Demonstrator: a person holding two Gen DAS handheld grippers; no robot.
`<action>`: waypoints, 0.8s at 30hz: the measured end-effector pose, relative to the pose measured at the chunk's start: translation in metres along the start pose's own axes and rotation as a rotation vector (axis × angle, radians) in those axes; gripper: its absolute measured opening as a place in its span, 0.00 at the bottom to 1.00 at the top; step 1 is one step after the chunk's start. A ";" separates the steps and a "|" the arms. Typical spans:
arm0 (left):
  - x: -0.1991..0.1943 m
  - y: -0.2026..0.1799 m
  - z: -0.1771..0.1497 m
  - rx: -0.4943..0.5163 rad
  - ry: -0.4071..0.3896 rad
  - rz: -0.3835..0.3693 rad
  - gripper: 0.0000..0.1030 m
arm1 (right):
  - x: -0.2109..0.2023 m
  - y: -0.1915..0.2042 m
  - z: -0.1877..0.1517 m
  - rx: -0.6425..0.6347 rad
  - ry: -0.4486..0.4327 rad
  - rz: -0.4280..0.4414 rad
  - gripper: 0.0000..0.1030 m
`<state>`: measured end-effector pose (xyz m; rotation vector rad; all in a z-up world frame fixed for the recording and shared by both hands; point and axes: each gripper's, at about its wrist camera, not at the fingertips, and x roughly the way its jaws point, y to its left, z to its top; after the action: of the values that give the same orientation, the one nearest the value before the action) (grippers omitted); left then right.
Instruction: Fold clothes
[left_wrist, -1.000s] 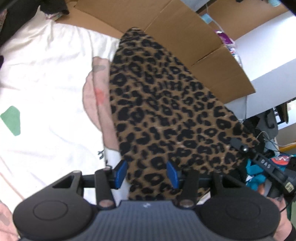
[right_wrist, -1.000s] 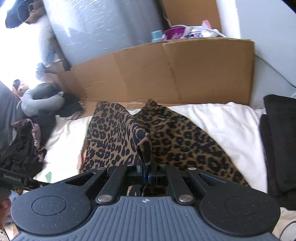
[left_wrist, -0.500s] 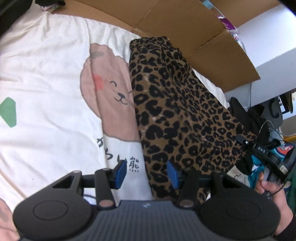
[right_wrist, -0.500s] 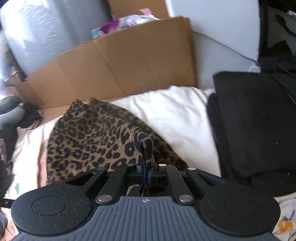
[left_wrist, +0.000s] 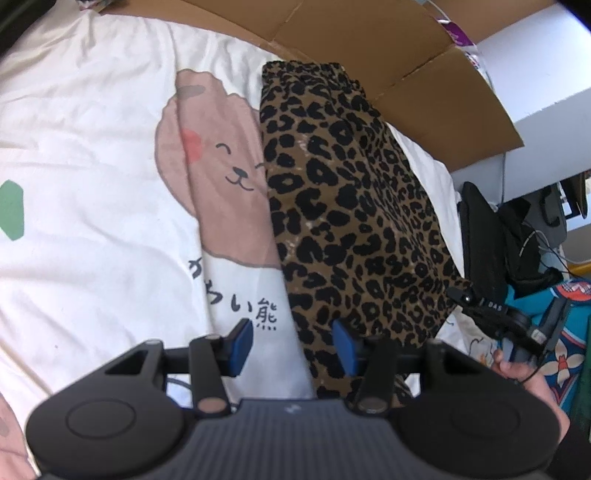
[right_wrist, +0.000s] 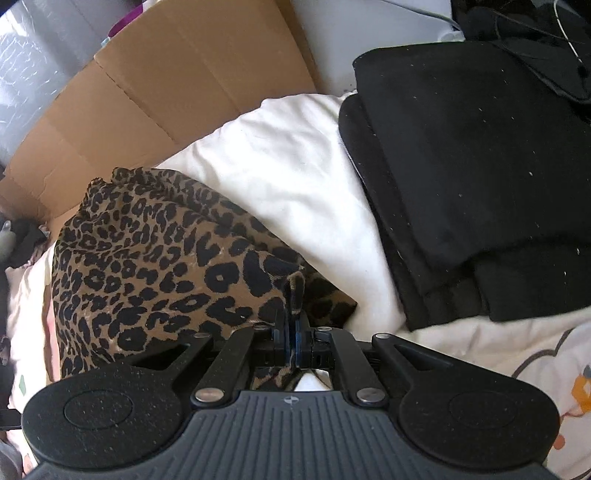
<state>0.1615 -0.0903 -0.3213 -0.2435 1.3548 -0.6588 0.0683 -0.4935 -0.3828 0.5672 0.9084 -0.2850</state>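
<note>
Leopard-print garment (left_wrist: 347, 206) (brown, black spots), white bedsheet (left_wrist: 85, 122), black clothes (right_wrist: 480, 155).

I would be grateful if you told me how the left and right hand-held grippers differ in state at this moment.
The left hand-held gripper is open, its blue pads apart; the right hand-held gripper is shut. The left holds nothing, though the leopard-print garment lies partly between its fingers; the right pinches a fold of that garment. Both are black with blue pads, over the white bedding.

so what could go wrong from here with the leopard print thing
The right gripper pinches only a thin corner of the leopard-print garment, so it could slip free if pulled.

The left gripper is open with the garment's edge between its fingers; closing low might also catch the white bedsheet.

The folded black clothes lie close, so a swing right might disturb them.
</note>
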 end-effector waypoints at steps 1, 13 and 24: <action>0.000 0.000 0.000 0.000 0.000 0.001 0.49 | -0.001 0.000 0.000 0.004 -0.004 0.001 0.00; -0.002 -0.004 0.010 0.014 -0.030 -0.007 0.49 | -0.010 -0.010 0.002 0.072 -0.023 -0.005 0.00; -0.002 -0.007 0.023 0.001 -0.051 -0.003 0.49 | -0.014 -0.016 -0.003 0.090 -0.013 -0.005 0.00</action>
<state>0.1811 -0.0995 -0.3107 -0.2600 1.3051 -0.6517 0.0504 -0.5054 -0.3782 0.6456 0.8878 -0.3353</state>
